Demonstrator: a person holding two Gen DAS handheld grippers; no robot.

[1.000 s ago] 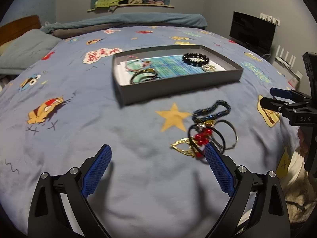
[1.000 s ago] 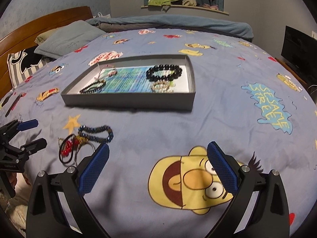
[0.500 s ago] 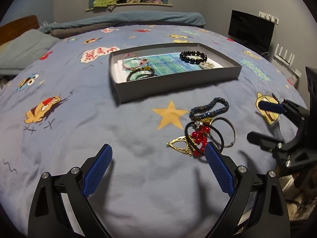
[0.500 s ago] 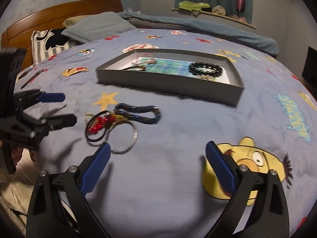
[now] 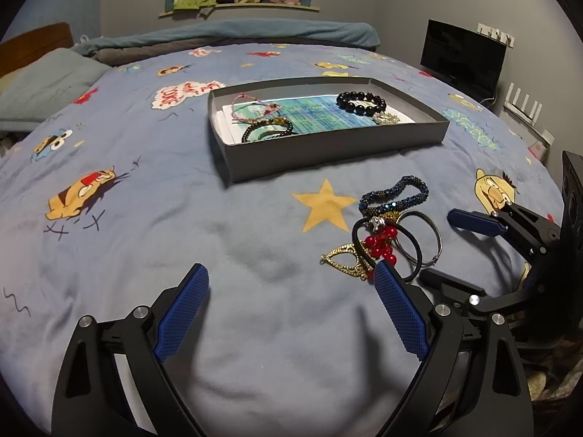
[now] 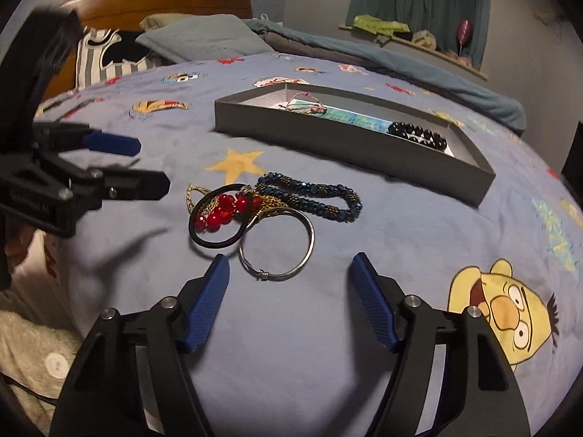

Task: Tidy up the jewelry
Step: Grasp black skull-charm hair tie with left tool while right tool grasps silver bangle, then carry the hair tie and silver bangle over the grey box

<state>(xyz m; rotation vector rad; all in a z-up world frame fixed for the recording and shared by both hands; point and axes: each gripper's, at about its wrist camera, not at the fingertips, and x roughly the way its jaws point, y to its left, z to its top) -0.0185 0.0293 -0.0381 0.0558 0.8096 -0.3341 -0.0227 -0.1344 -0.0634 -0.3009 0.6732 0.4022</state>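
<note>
Right gripper [image 6: 288, 280] closing near silver bangle [image 6: 277, 244]

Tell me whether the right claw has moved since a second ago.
Yes. In the left wrist view the right claw has come down and in toward the jewelry pile, its jaws closing on nothing.

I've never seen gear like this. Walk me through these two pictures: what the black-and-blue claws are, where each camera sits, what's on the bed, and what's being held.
A person holds two hand-held grippers; each carries a camera looking along its fingers. One view is from the left gripper, the other from the right gripper. On the bedspread sits a grey tray already holding bracelets. Nearer lies a loose pile: a silver bangle, a black hair tie with red beads and a blue beaded bracelet. Nothing is held; the left gripper is open, and the right's jaws are closing with nothing between them.
</note>
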